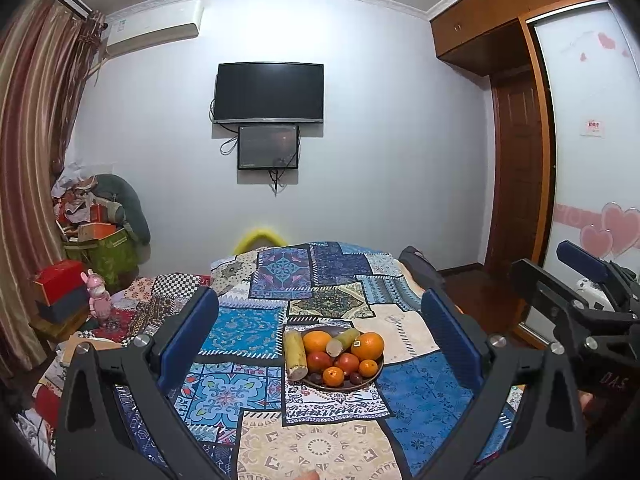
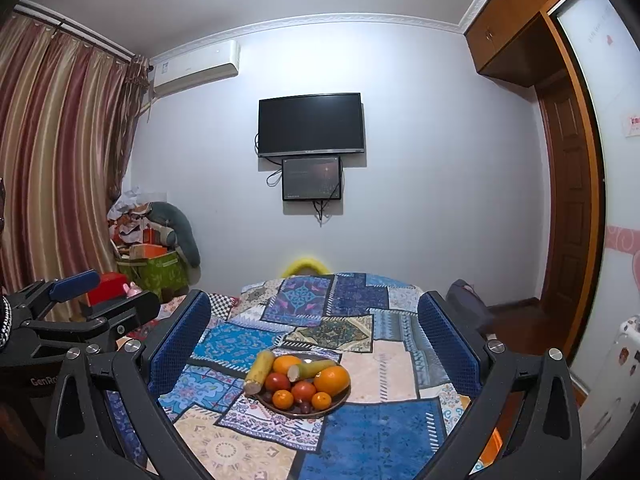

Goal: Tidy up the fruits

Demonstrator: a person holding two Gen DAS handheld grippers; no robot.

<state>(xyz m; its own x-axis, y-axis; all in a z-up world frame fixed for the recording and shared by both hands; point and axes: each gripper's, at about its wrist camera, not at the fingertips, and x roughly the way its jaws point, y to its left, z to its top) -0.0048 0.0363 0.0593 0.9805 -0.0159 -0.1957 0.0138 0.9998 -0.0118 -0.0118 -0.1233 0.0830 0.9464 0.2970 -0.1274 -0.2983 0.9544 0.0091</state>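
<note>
Holding both grippers level, well short of the fruit plate (image 1: 374,376), which sits ahead on the patchwork cloth (image 1: 320,448). My left gripper (image 1: 320,332) frames it nearly dead centre; the right gripper (image 2: 314,340) sees it slightly left, so I judge neither nearer. Both gape wide, empty. The sugarcane piece (image 1: 295,354), a stiff, waxy cylinder, lies near-to-far on the plate's left; the oranges (image 1: 368,346) are round and dimpled.

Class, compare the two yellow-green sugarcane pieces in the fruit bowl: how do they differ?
The left sugarcane piece is thicker and yellower, and lies along the dark bowl's left rim; the middle sugarcane piece is slimmer and greener, and rests slantwise on the fruit. Both show pale cut ends.
</note>
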